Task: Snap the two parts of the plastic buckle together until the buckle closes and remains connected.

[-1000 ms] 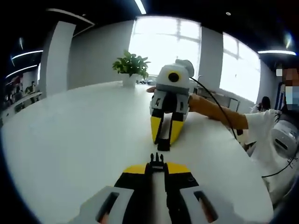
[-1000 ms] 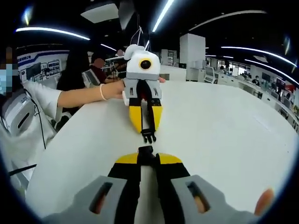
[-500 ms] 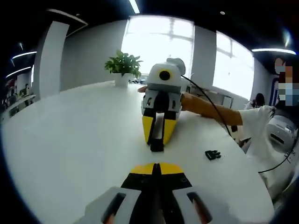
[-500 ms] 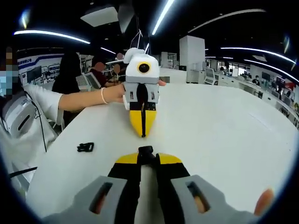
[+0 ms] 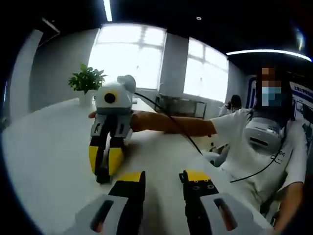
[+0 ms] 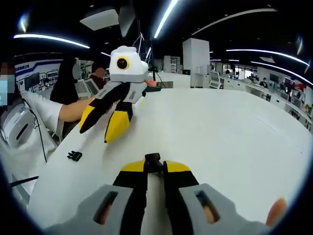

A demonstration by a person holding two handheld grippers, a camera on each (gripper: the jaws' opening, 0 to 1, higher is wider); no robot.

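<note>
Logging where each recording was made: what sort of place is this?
Probably an open-plan office or lab: a large white table, long ceiling strip lights, rows of desks behind, big windows and a potted plant.

1. Big white table [image 5: 44,147], glossy.
2. Tall bright windows [image 5: 129,54] behind it, grey wall.
3. Potted plant [image 5: 86,81] at the table's far edge.
4. Ceiling strip lights [image 6: 168,14], open office with desks [image 6: 274,90] beyond.
</note>
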